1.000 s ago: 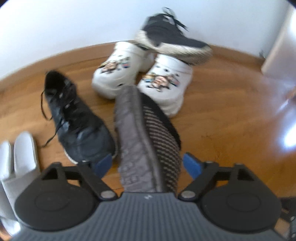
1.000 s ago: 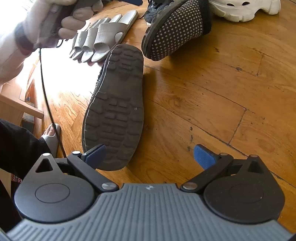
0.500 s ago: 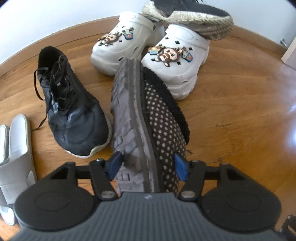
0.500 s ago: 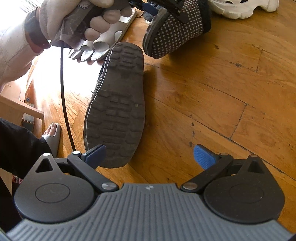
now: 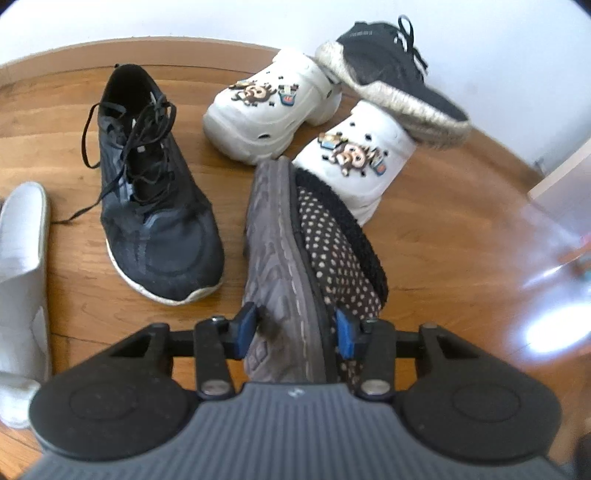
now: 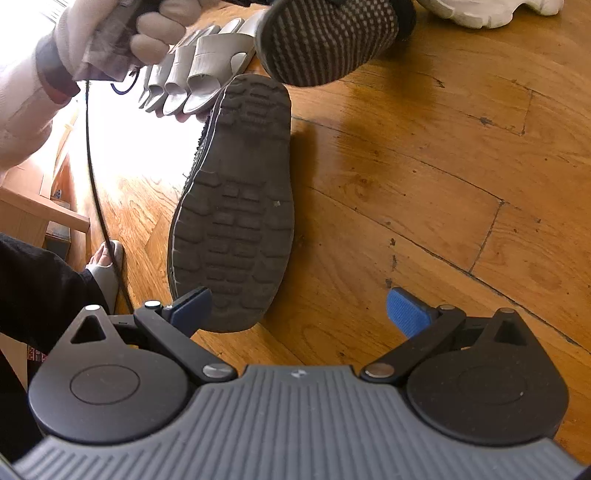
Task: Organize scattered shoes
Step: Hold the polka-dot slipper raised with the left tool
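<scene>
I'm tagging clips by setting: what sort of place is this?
Most likely a room in a home, perhaps by an entrance. A wooden plank floor meets a plain white wall, and everyday footwear lies about: white clogs, a black sneaker and grey slides.

Under you is a glossy wooden plank floor (image 6: 424, 155). On it rest a black laced sneaker (image 5: 155, 206), two white clogs with cartoon charms (image 5: 273, 107), a row of grey slide sandals (image 6: 199, 81), and a sole-up dark slipper (image 6: 236, 206).
</scene>
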`<state>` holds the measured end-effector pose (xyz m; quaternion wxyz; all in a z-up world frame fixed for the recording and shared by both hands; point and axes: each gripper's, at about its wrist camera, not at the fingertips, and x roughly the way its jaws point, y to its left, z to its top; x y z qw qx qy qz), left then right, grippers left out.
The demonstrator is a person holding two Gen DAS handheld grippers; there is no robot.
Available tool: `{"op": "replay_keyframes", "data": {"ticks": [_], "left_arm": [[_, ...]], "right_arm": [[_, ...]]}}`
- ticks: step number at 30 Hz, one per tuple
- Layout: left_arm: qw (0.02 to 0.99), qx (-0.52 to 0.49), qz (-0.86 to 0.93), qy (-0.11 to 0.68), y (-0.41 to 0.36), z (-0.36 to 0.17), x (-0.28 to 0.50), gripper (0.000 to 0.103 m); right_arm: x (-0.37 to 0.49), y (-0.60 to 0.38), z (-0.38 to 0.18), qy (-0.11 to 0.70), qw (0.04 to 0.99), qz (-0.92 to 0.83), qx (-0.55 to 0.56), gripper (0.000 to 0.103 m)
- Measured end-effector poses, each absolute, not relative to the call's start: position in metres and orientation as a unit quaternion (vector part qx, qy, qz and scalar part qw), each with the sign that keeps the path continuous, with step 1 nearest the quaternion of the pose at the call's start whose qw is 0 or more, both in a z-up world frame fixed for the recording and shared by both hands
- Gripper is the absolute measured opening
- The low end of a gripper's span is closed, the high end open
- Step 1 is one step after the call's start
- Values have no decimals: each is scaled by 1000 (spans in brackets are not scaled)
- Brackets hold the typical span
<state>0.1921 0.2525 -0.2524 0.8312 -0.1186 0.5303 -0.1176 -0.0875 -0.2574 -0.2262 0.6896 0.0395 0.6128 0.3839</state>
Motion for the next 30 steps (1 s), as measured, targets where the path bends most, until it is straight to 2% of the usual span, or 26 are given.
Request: {"op": "replay_keyframes", "data": {"ticks": [9, 18, 30], "left_arm": [[817, -197, -121, 528, 284, -251, 189, 40], [823, -259, -153, 483, 311, -231, 179, 40], [740, -399, -190, 507, 299, -288, 160, 40]], "right_arm": [[-88, -255, -226, 617, 688, 380, 42, 102], [-88, -250, -226, 621, 684, 381, 41, 102], [-91, -244, -225, 623, 682, 381, 36, 102]]}}
